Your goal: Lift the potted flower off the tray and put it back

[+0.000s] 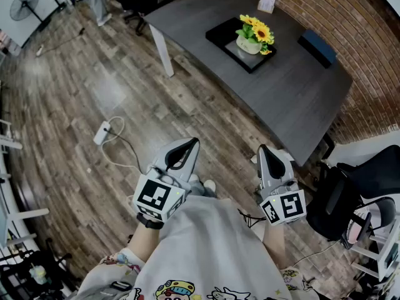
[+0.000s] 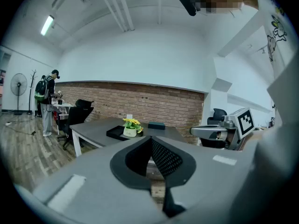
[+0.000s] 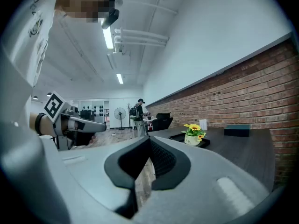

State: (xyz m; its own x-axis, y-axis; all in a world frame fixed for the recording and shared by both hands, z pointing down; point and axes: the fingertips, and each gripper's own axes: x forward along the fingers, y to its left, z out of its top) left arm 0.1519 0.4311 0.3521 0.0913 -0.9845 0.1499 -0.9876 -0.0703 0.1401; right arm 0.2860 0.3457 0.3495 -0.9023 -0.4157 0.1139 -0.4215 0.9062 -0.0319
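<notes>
A white power strip (image 1: 102,132) lay on the wood floor (image 1: 75,105) at the left. The left gripper (image 1: 191,142) was held low in front of the person (image 1: 206,249), its fingers (image 2: 166,160) pressed together with nothing between them. Just beside it, the right gripper (image 1: 263,149) pointed much the same way, its fingers (image 3: 161,160) likewise pressed together and empty. Both grippers were well short of the desk (image 1: 294,99). The flower (image 1: 255,35) stood upright on the black tray (image 1: 220,31) near the desk's far side. A dark box (image 1: 317,47) lay to the right of the tray, apart from it, and a black chair (image 1: 362,180) stood at the desk's right end.
</notes>
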